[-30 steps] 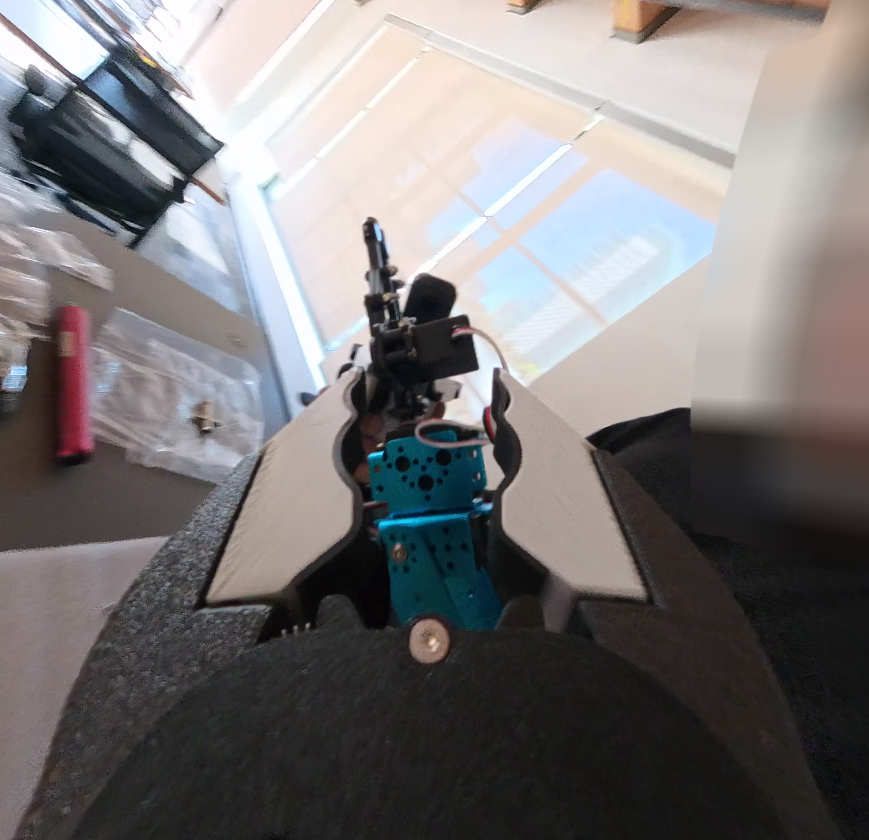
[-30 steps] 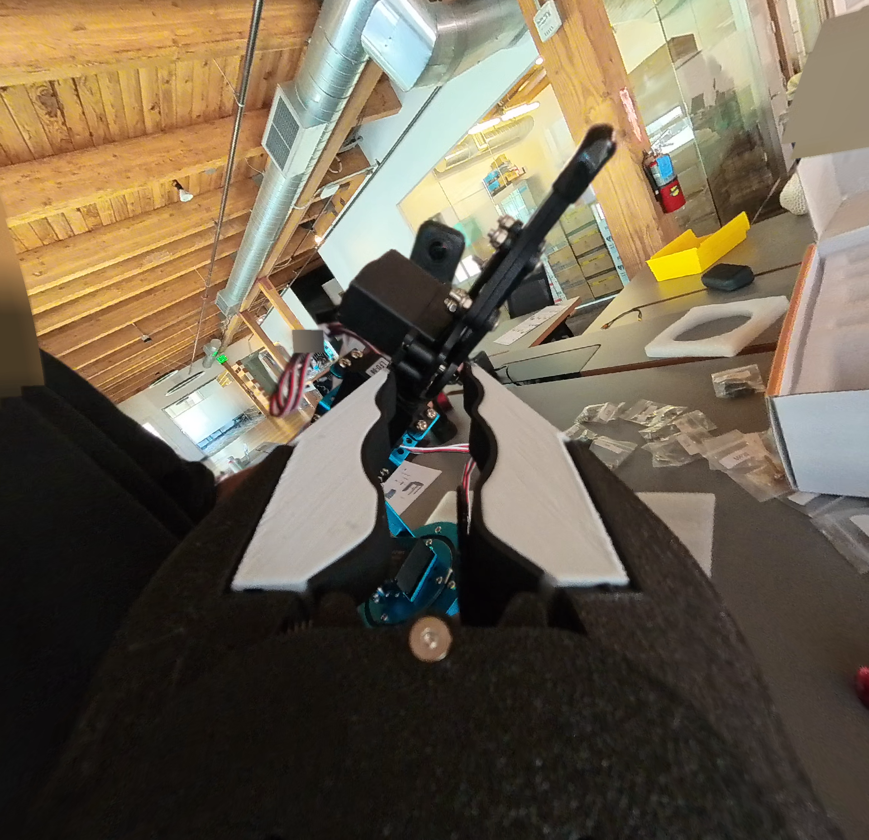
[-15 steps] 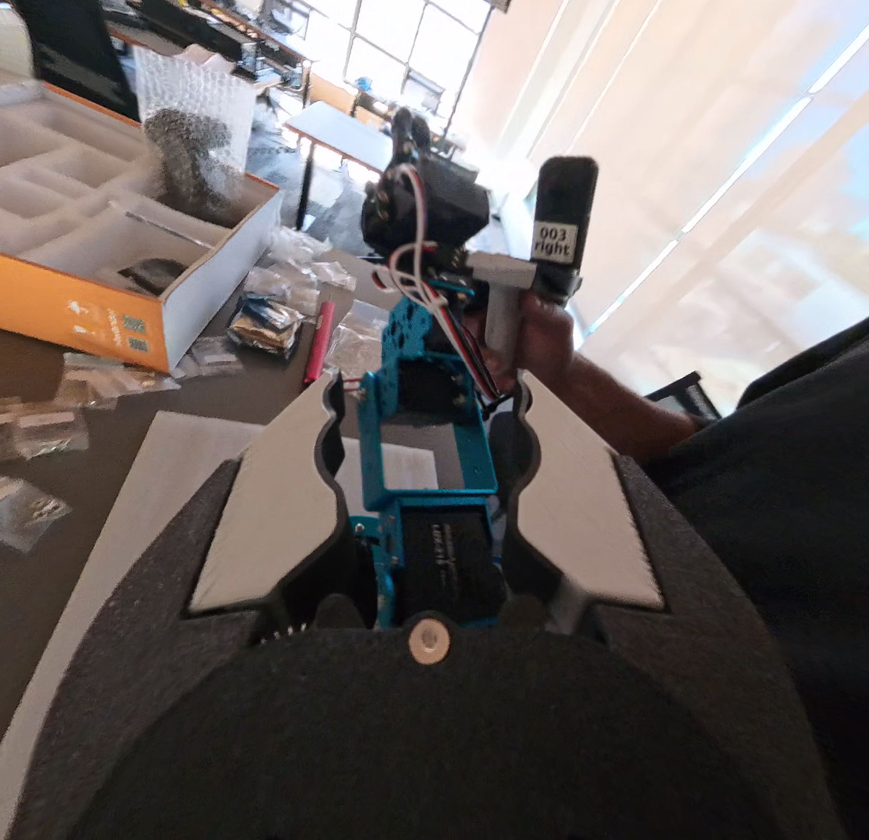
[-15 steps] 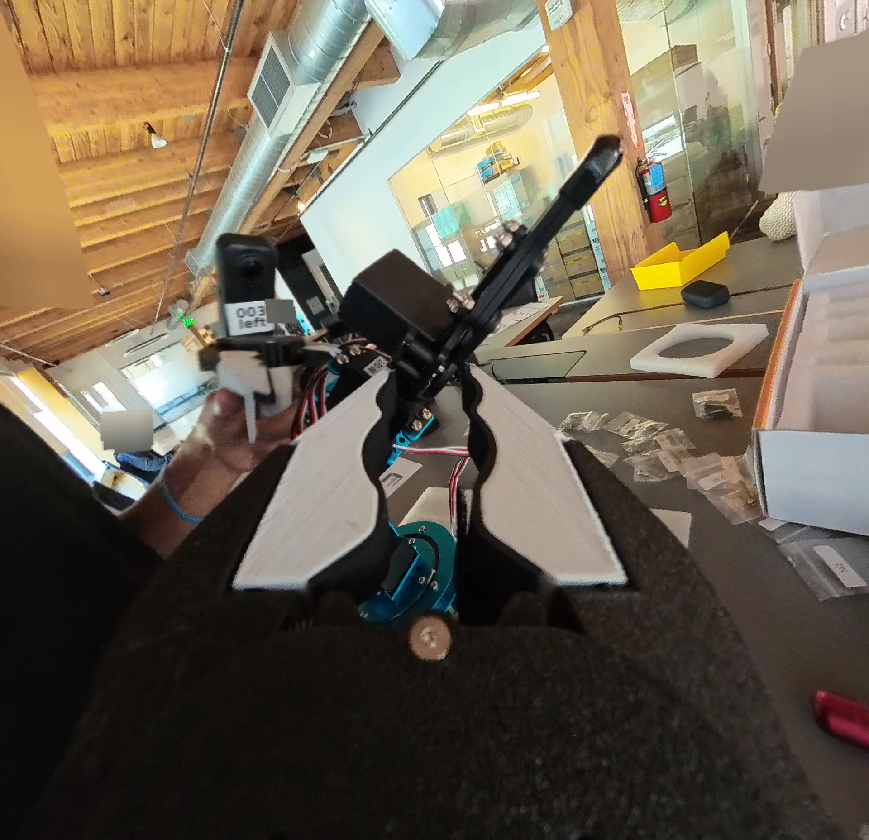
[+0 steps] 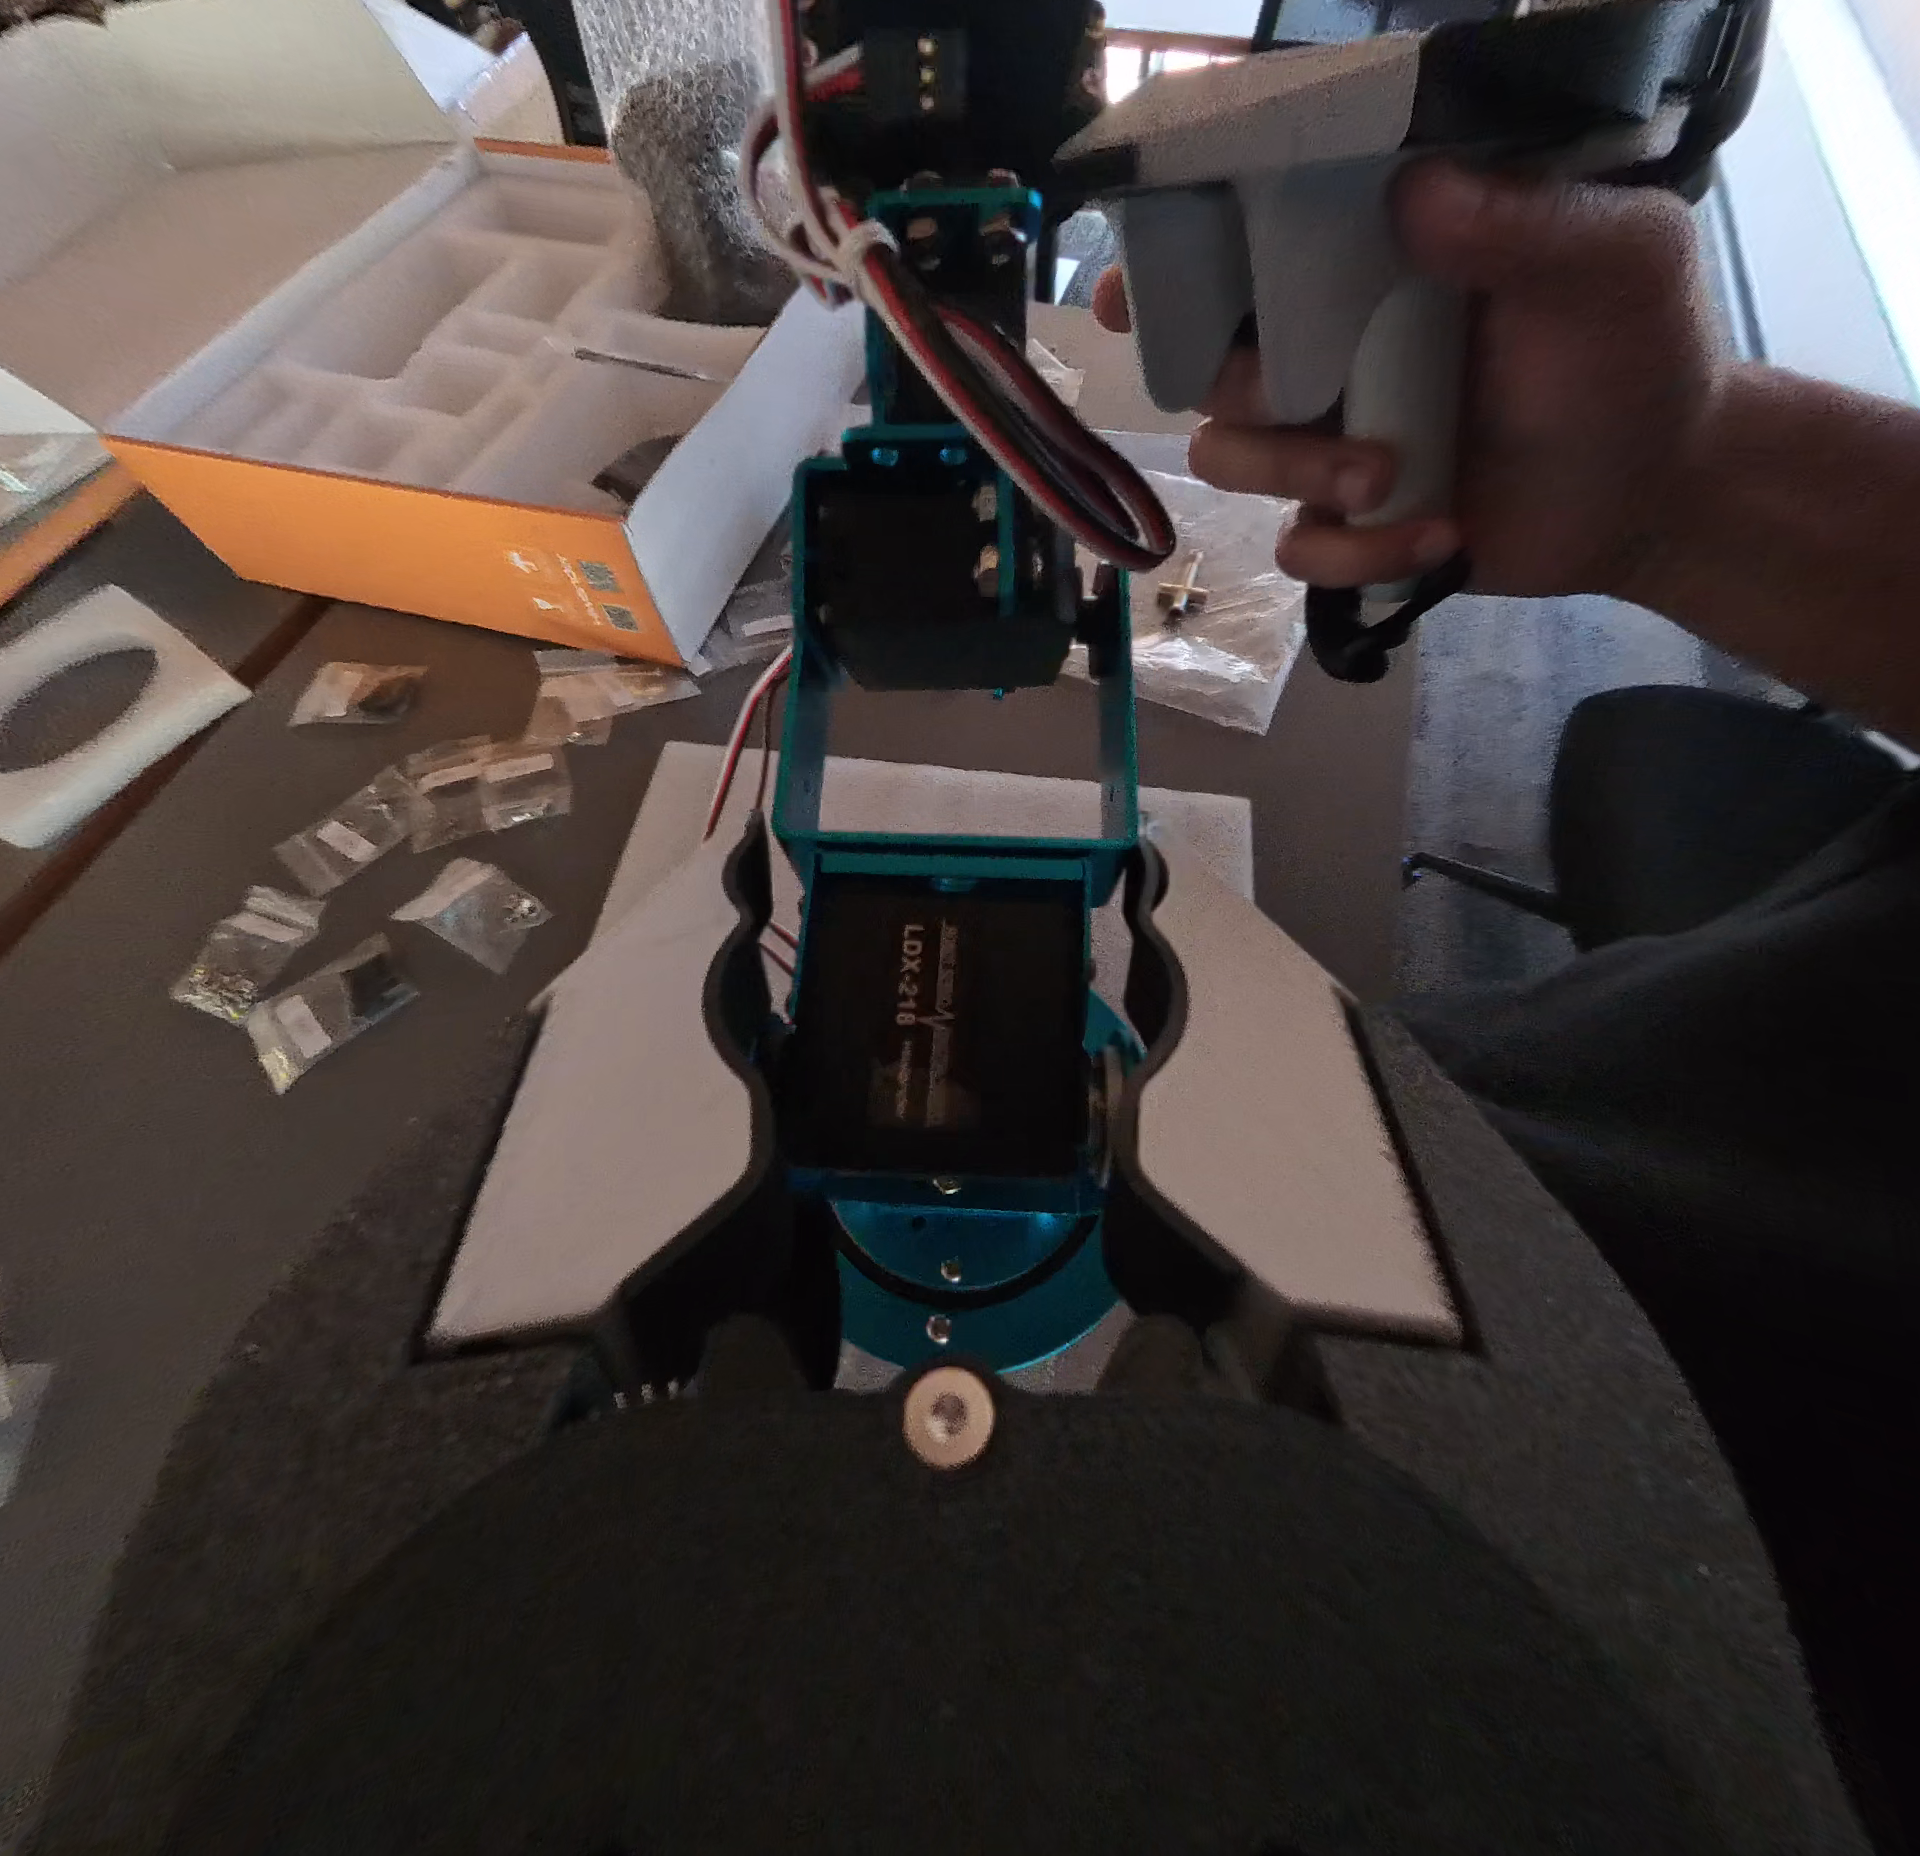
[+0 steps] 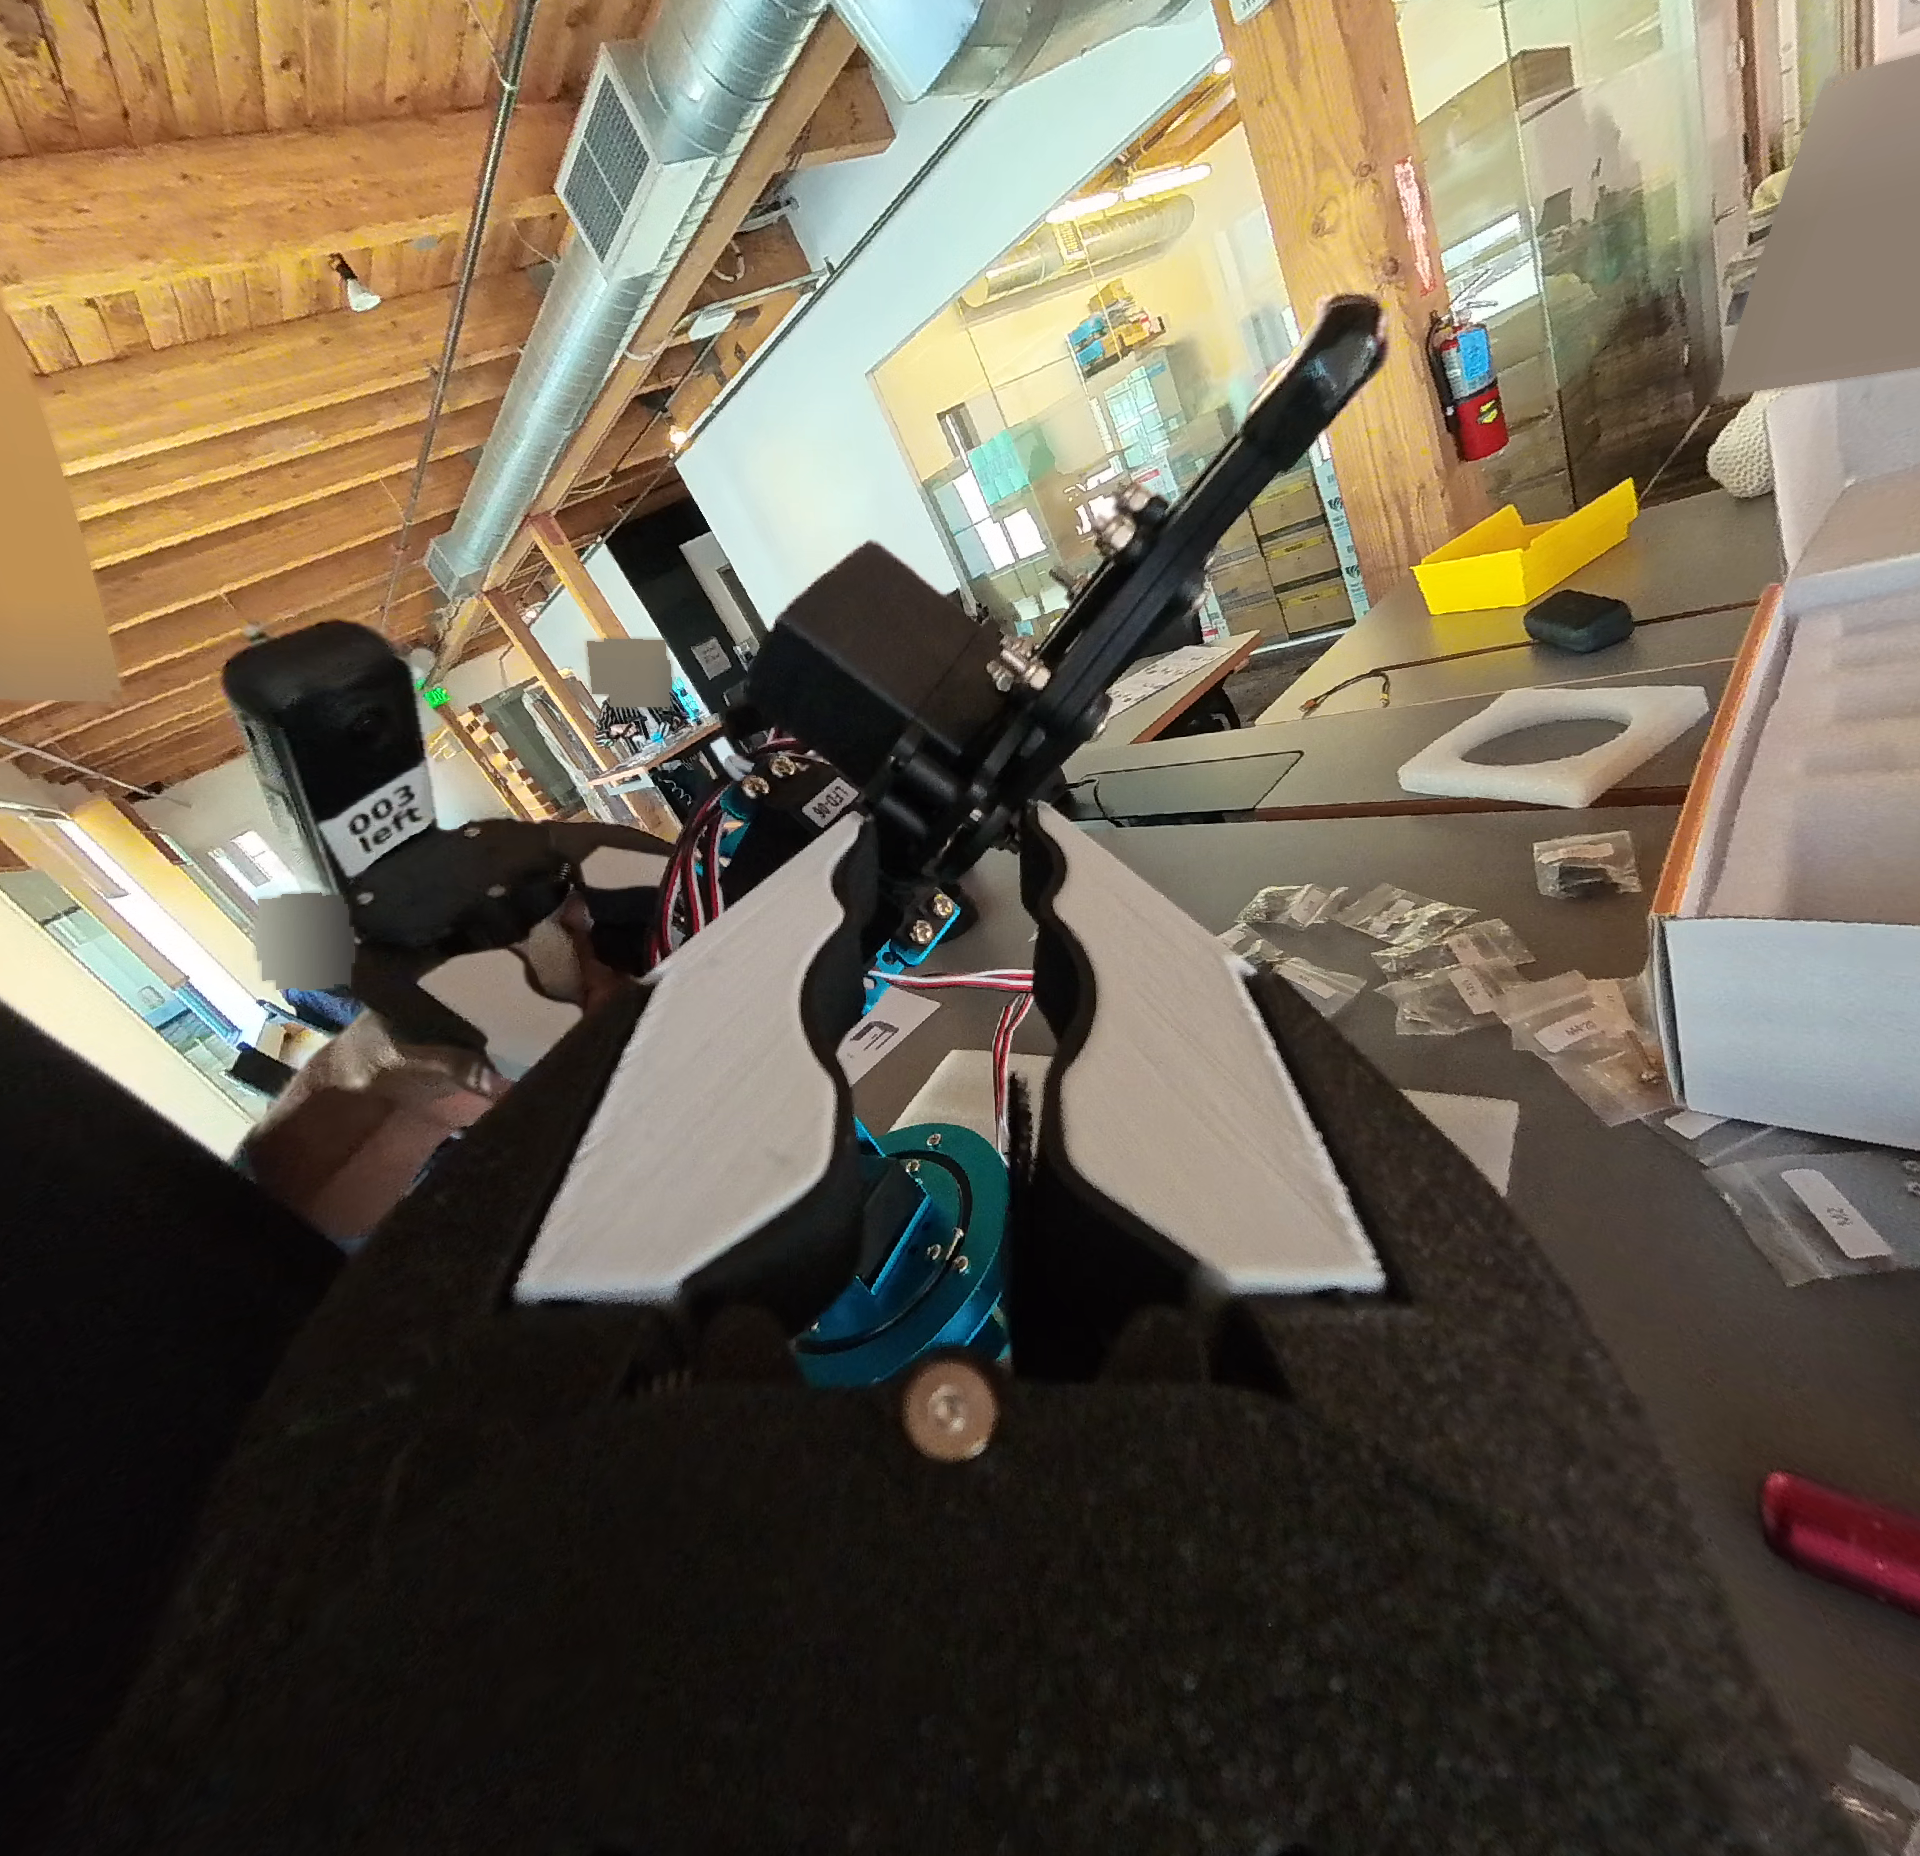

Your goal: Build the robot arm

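A small robot arm of blue metal brackets (image 5: 1112, 726), black servos (image 5: 935, 1037) and red-white-black wires stands over a white foam sheet (image 5: 935, 798). My left gripper (image 5: 945, 871) is shut on its lowest servo bracket, just above the round blue base (image 5: 956, 1287). My right gripper (image 6: 945, 850) is shut on the black linkage below the arm's black claw (image 6: 1278, 424), whose tip points up and right. The round base also shows in the right wrist view (image 6: 914, 1256). Each view shows the other gripper: the right one in a hand (image 5: 1299, 144), the left one (image 6: 468, 871).
An open orange-and-white box with a white foam tray (image 5: 416, 352) lies far left, with several small bags of parts (image 5: 343, 871) before it. In the right wrist view are a white box (image 6: 1818, 975), a foam ring (image 6: 1548, 746), a yellow tray (image 6: 1527, 549) and a red tool (image 6: 1839, 1536). A chair (image 5: 1714, 819) stands right. The grippers' ends are close to 12 cm from one another.
The left wrist view swung down from the window and ceiling to the table, and now looks along the arm from its bottom servo. The left gripper came into the right wrist view.
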A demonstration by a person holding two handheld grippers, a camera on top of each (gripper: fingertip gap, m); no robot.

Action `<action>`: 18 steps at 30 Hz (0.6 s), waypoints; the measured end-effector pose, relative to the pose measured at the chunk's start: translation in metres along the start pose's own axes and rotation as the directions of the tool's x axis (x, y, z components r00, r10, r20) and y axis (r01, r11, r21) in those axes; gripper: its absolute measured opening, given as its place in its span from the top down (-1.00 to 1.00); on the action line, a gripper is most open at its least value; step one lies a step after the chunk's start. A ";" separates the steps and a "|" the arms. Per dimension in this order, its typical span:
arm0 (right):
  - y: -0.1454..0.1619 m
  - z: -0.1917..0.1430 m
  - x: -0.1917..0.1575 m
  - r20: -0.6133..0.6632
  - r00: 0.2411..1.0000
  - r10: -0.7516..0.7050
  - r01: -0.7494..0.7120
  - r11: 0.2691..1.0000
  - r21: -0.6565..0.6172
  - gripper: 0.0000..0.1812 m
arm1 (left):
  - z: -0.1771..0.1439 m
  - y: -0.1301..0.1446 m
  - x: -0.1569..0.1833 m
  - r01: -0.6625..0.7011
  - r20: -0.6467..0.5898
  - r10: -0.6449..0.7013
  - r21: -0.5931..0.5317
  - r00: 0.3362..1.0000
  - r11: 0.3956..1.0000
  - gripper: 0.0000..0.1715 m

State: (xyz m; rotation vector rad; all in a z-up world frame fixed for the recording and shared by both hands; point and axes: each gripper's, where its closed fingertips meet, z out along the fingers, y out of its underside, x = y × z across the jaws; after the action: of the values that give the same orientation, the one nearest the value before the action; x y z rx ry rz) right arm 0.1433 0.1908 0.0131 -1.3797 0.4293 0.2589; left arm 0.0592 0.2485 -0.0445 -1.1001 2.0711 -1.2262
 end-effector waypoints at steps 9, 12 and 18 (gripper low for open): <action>-0.007 0.001 -0.009 0.000 0.993 -0.119 0.119 0.992 -0.034 0.72 | 0.005 0.000 0.006 -0.020 -0.030 0.019 -0.021 0.999 1.000 0.26; -0.008 0.003 -0.011 0.009 0.992 -0.123 0.124 0.992 -0.037 0.72 | 0.003 -0.014 0.005 0.029 -0.040 -0.028 0.026 0.999 0.999 0.09; -0.012 0.008 -0.020 -0.005 0.971 -0.239 0.238 0.969 -0.072 0.71 | 0.014 0.004 0.001 -0.009 -0.005 0.009 -0.071 1.000 0.997 0.16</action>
State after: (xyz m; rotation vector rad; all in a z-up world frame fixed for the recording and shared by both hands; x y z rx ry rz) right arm 0.1319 0.1978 0.0335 -1.4889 0.2638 0.0680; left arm 0.0676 0.2421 -0.0547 -1.1191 2.1359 -1.1602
